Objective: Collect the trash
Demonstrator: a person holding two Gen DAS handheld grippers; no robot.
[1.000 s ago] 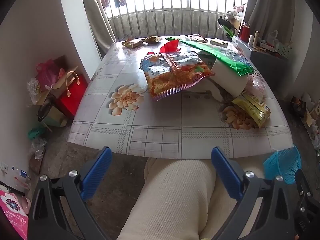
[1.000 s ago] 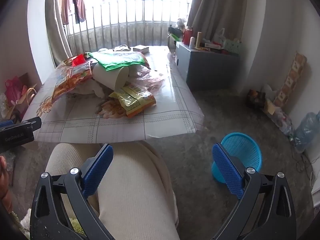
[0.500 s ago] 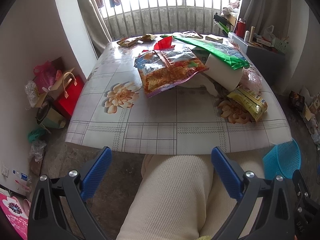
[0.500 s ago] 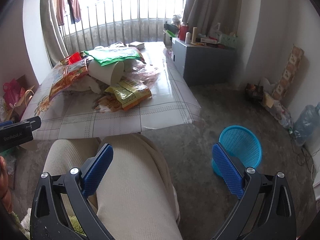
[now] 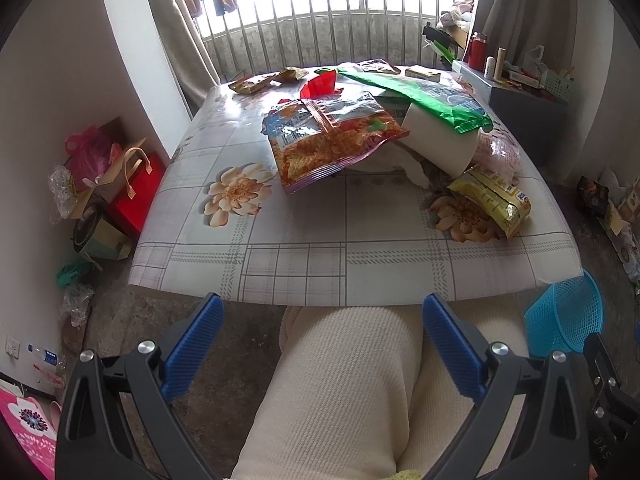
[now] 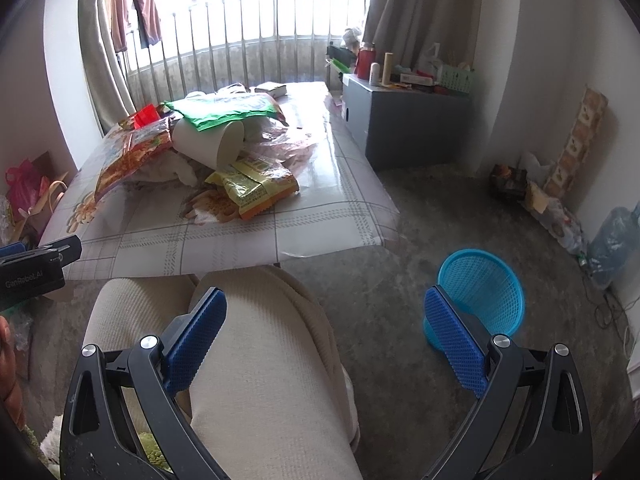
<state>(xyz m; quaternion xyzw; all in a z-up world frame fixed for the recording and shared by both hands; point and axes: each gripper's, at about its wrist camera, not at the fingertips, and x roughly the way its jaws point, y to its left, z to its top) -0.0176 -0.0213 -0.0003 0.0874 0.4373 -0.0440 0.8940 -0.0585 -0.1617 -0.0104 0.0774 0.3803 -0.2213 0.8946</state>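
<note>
Trash lies on a table with a flowered cloth: an orange snack bag, a green bag over a white paper roll, a yellow packet, a red wrapper. The same pile shows in the right wrist view, with the yellow packet nearest. A blue mesh basket stands on the floor right of the table. My left gripper and right gripper are both open and empty, held low over my lap, short of the table's near edge.
My cream-trousered knees lie under both grippers. Bags and a red box sit on the floor left of the table. A grey cabinet stands to the right, with litter and a water jug along the right wall.
Both grippers have tilted and shifted slightly, so the table sits a little lower and nearer in view. The jaws stay open and nothing on the table has moved.
</note>
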